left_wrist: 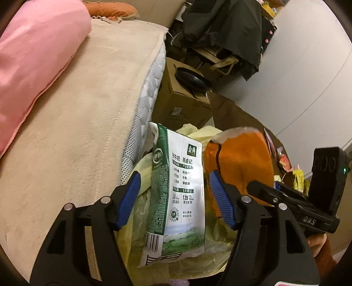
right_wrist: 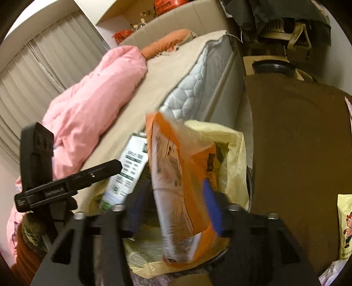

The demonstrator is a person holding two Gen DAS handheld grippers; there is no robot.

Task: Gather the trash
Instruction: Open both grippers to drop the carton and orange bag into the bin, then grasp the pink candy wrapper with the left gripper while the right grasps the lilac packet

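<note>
The green-and-white milk pouch (left_wrist: 178, 193) is lying lengthwise between the left gripper (left_wrist: 176, 198), whose fingers (left_wrist: 128, 198) are standing wide and clear of its glossy, flat, crinkled film. It is sitting over the mouth of the thin yellow bin bag (left_wrist: 140, 220) just right of the bed (left_wrist: 77, 132). The orange snack packet (right_wrist: 180, 187) is hanging, blurred, long axis upright, between the right gripper (right_wrist: 173, 206), its fingers (right_wrist: 212, 206) spread apart and gripping nothing; it looks to be dropping into the bag.

Bed (left_wrist: 92, 105), left: beige blanket (left_wrist: 72, 136) over mattress; pink duvet (left_wrist: 33, 55) far left, orange cushion (left_wrist: 110, 10) at far end.
</note>
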